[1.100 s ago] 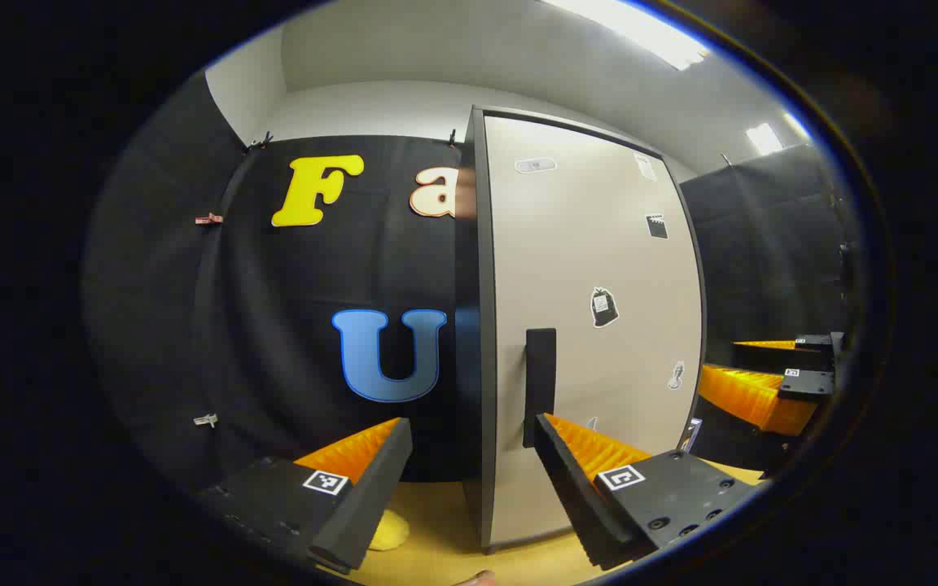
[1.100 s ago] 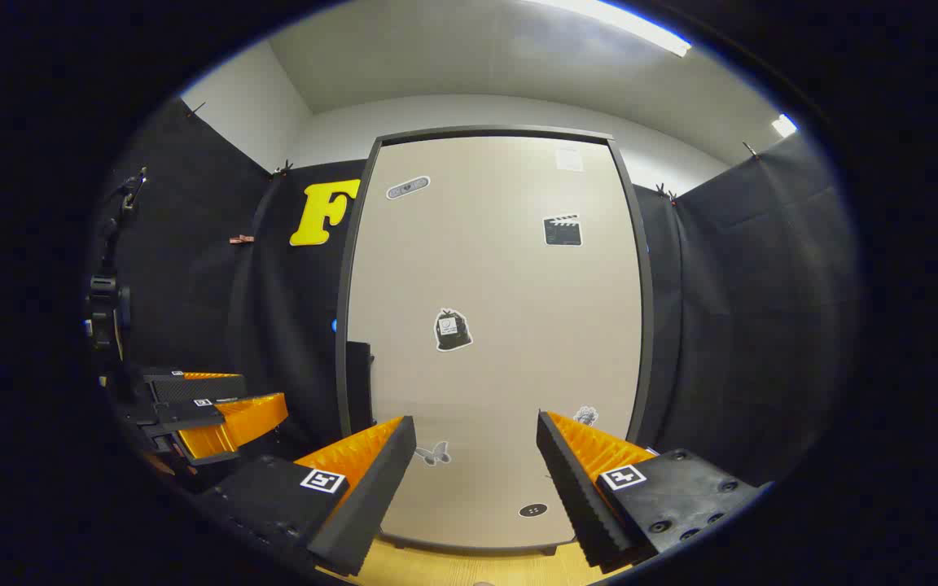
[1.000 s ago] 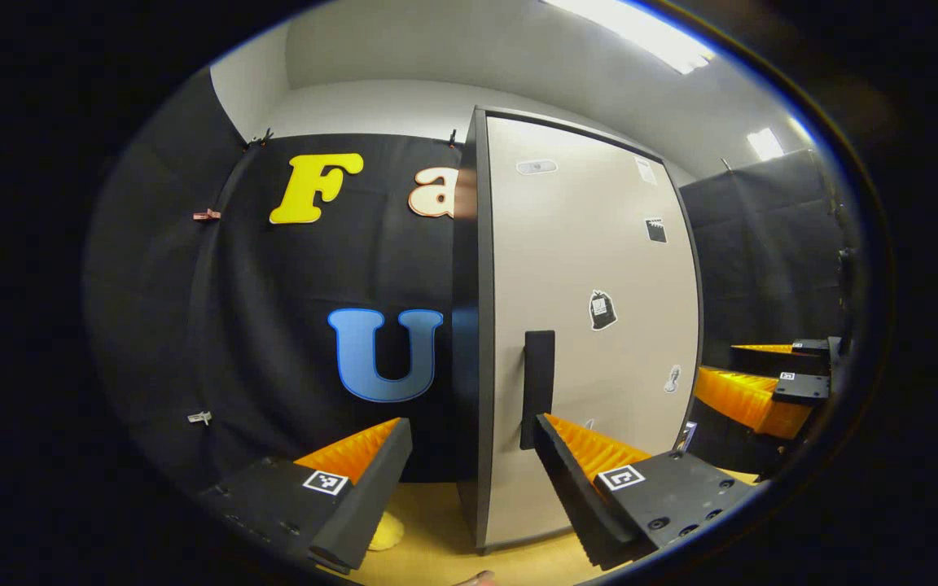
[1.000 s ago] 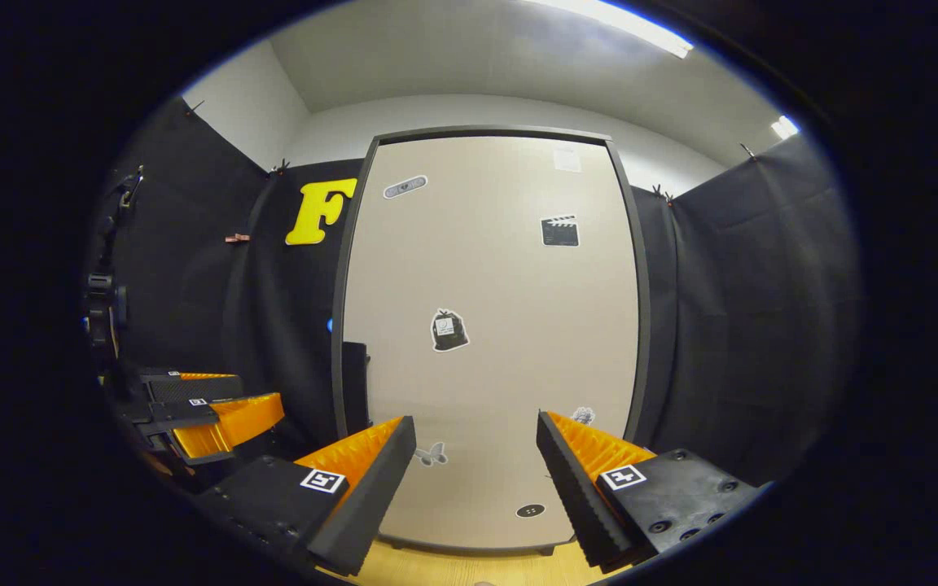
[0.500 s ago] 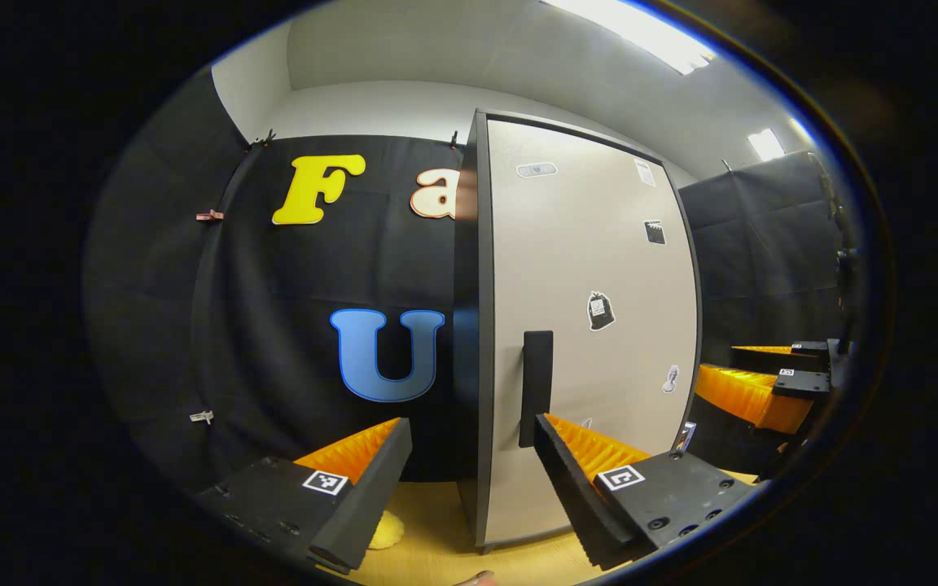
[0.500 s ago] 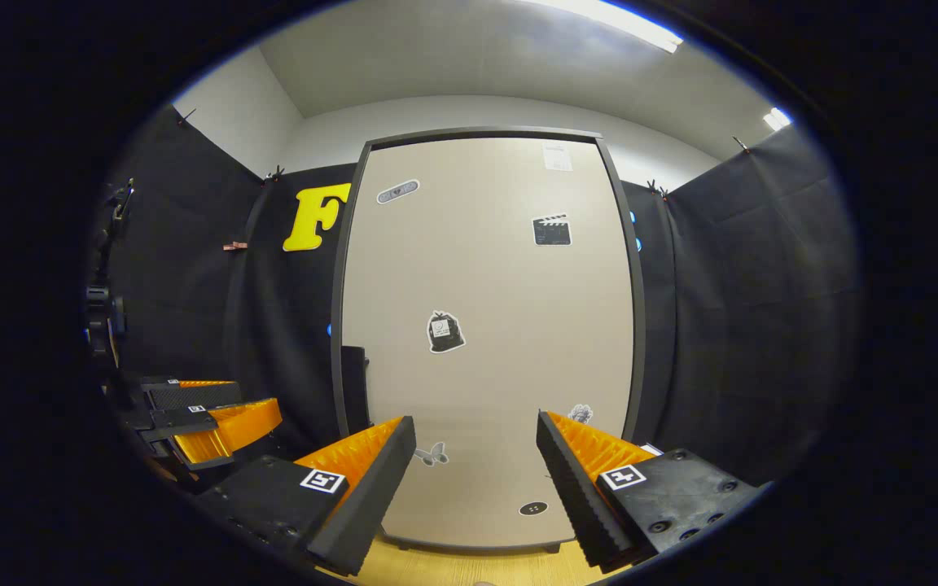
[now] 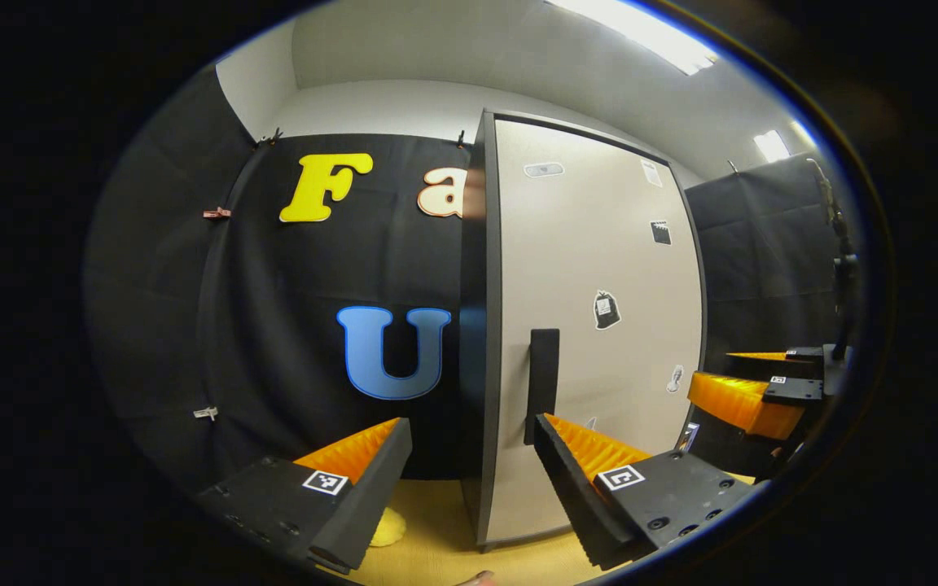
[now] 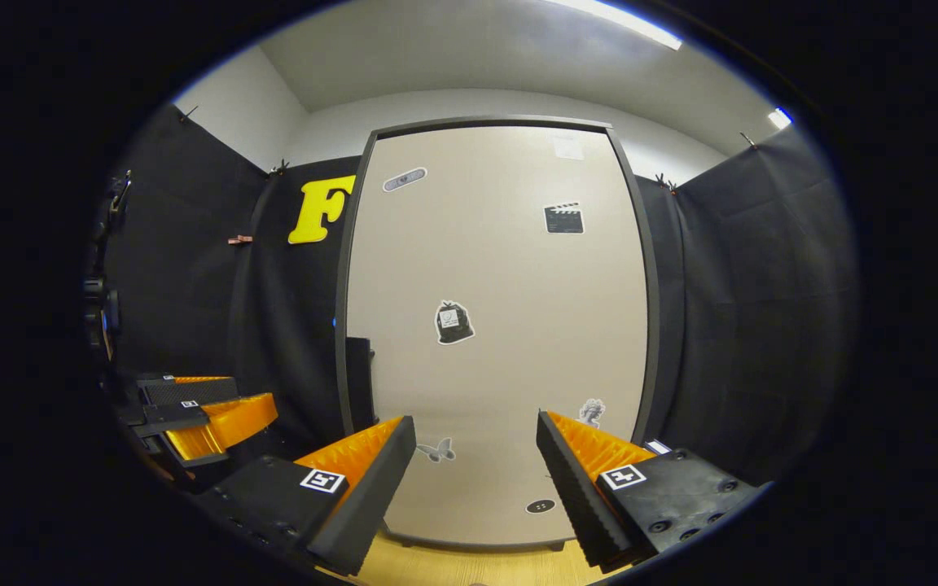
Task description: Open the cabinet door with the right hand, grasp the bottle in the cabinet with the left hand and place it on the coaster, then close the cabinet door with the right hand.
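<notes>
While the cabinet door (image 8: pixel 493 325) sits flush and closed, we've got both grippers hanging in front of it, touching nothing. Our left gripper (image 7: pixel 469 476) has its fingers spread wide, right by the door's black handle (image 7: pixel 541 382). Our right gripper (image 8: pixel 473 476) is wide too, facing the door's middle. Something yellow (image 7: pixel 387 529) lies on the wooden counter (image 7: pixel 436 545) by the left fingers, can't tell what.

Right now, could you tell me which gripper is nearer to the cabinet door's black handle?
Left, probably. The left gripper points at the door's handle edge, with the handle just above its right-hand finger. The right gripper faces the door's middle, where the handle sits off to its left.
</notes>
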Available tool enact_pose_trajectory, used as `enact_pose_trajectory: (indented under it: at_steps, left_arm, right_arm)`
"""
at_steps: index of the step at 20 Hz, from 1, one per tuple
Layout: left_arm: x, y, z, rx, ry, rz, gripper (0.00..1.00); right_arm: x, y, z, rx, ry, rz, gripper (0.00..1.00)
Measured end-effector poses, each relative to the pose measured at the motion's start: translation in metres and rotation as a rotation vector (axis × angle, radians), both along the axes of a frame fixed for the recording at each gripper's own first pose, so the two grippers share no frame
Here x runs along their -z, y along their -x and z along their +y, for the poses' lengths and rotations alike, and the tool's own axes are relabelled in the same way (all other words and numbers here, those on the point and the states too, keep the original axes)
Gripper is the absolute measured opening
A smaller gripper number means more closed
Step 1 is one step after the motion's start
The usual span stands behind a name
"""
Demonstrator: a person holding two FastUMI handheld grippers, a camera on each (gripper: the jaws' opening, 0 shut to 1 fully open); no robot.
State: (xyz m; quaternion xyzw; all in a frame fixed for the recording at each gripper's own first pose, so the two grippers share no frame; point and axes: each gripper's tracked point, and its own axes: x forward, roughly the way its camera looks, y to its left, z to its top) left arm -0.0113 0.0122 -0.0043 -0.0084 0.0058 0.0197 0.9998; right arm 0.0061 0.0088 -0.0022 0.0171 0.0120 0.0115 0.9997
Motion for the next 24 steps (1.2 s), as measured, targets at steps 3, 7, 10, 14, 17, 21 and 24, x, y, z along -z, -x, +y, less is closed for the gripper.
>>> enact_pose_trajectory:
  at_steps: [3,7,10,14,17,21,24]
  left_arm:
    - [0.006,0.003,0.016,-0.027,0.012,0.016,0.95]
    - [0.006,0.011,0.042,-0.063,-0.012,0.014,0.95]
    - [0.009,0.018,0.060,-0.080,-0.018,0.015,0.95]
    - [0.016,0.026,0.089,-0.106,-0.015,0.024,0.95]
    - [0.021,0.030,0.105,-0.104,0.004,0.030,0.95]
    - [0.025,0.031,0.125,-0.106,-0.008,0.029,0.96]
    - [0.033,0.030,0.133,-0.086,0.017,0.039,0.98]
  right_arm:
    - [0.003,-0.007,0.019,-0.035,-0.017,0.010,0.97]
    - [0.009,-0.020,0.051,-0.092,-0.033,0.021,0.97]
    - [0.015,-0.032,0.074,-0.110,-0.040,0.027,0.98]
    - [0.013,-0.050,0.106,-0.140,-0.048,-0.011,0.98]
    - [0.015,-0.065,0.125,-0.155,-0.063,-0.020,0.97]
    - [0.019,-0.089,0.124,-0.084,-0.040,-0.038,0.98]
    - [0.030,-0.102,0.125,-0.054,-0.040,-0.007,0.97]
